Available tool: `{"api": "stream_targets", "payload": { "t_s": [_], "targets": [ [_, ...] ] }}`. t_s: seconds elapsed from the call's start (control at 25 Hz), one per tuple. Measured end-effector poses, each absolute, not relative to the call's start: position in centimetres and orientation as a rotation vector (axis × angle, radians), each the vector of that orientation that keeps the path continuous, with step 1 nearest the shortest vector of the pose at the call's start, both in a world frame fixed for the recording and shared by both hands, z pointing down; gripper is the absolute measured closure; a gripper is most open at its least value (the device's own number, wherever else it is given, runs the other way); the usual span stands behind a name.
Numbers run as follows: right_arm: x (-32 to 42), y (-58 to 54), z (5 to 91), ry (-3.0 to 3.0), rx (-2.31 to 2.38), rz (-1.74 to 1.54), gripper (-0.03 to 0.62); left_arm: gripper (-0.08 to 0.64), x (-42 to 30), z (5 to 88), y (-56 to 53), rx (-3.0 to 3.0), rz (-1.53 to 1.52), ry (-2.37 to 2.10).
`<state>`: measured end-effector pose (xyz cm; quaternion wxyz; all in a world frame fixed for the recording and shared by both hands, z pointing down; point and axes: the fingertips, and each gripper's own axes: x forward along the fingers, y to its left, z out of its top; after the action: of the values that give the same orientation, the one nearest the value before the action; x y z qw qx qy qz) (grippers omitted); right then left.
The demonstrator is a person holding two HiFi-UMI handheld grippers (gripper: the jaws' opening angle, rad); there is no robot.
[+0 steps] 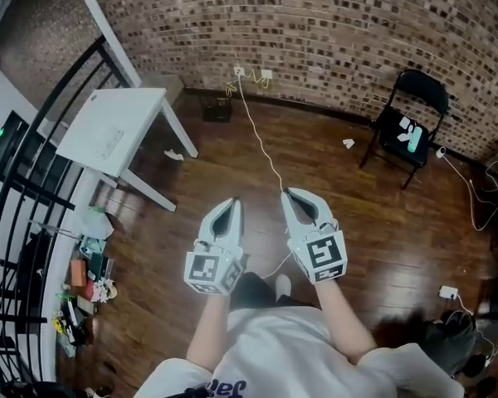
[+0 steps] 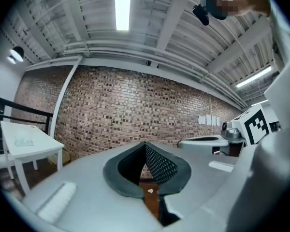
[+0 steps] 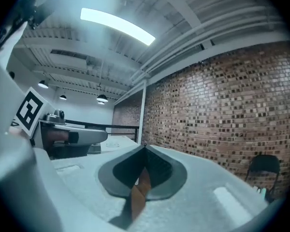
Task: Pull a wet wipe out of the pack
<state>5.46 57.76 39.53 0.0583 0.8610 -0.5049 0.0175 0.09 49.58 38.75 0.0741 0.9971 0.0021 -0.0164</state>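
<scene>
Both tools are held level over the wood floor [image 1: 373, 222], side by side and well apart from the bench [image 1: 149, 98], which stands ahead and to the left. The left tool [image 1: 230, 201] has its jaws closed tip to tip with nothing between them, as its own view shows [image 2: 145, 144]. The right tool [image 1: 289, 193] is closed and empty too [image 3: 145, 146].

A flat pale thing [image 1: 108, 142] lies on the bench, nearer its near edge. It may be the pack, but it is too small and faint to tell. The left gripper view shows it as a low patch [image 2: 24, 141] on the benchtop.

A shelf [image 1: 83, 280] along the left edge holds mixed clutter that is too small to name. A black chair [image 1: 411, 131] by the brick wall [image 1: 332, 31] has something on its seat. A white cable [image 1: 261, 148] runs across the floor, and the tools hide its near end.
</scene>
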Motion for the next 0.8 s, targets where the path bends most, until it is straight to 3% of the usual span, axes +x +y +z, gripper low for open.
{"api": "stream_targets", "payload": {
  "t_s": [0.44, 0.64, 0.8],
  "targets": [
    [12.4, 46.1, 43.2, -1.627, 2.544, 0.174, 0.602, 0.546, 7.5, 39.5, 40.2, 3.029, -0.151, -0.042],
    [17.1, 33.5, 42.3, -1.759, 2.423, 0.152, 0.603, 0.546, 11.1, 38.2, 28.5, 3.022, -0.229, -0.216],
    [16.7, 19.8, 40.9, -2.015, 2.205, 0.119, 0.603, 0.546, 11.4, 36.6, 16.2, 3.023, -0.265, -0.443]
  ]
}}
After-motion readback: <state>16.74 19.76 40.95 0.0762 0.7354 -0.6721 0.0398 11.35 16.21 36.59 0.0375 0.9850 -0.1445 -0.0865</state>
